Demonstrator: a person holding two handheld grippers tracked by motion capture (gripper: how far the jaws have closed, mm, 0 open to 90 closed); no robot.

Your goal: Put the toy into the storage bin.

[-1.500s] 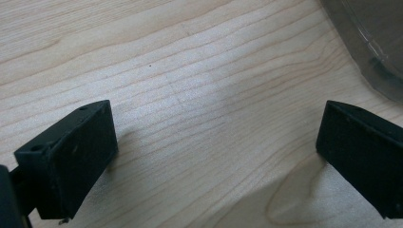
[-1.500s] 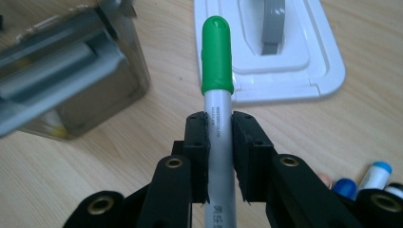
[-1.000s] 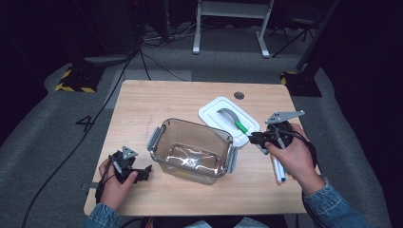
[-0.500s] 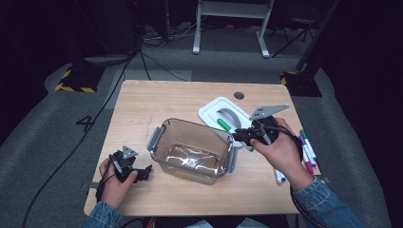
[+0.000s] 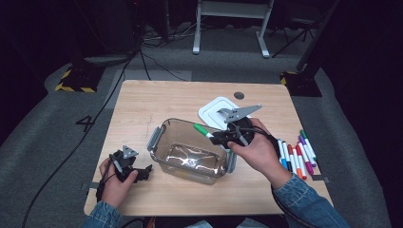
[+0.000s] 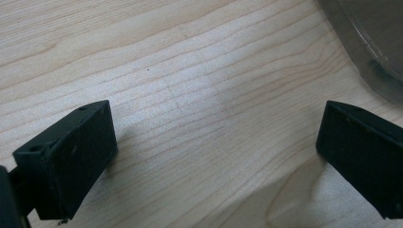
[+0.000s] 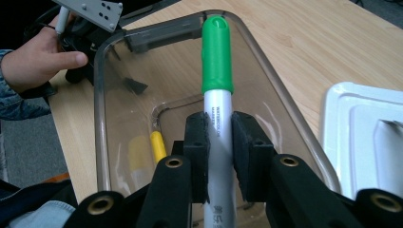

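Wooden table [image 5: 142, 109], right claw [image 5: 215, 137] clamping green marker [image 5: 203, 130] level over clear container [image 5: 190, 152], left claw [image 5: 142, 172] resting wide open

The green-capped marker [image 7: 217, 114] carries small dark print along its white barrel: "WATERCOLOR MARKER" runs lengthwise just above the jaws of the right gripper [image 7: 218, 156], between the pads and the green cap. Below the jaws, further letters on the same barrel are too cut off to read. On the grey floor [image 5: 57, 137], well to the left of the left gripper [image 5: 126, 166], a painted "4" [image 5: 87, 122] stands beside the table's edge.
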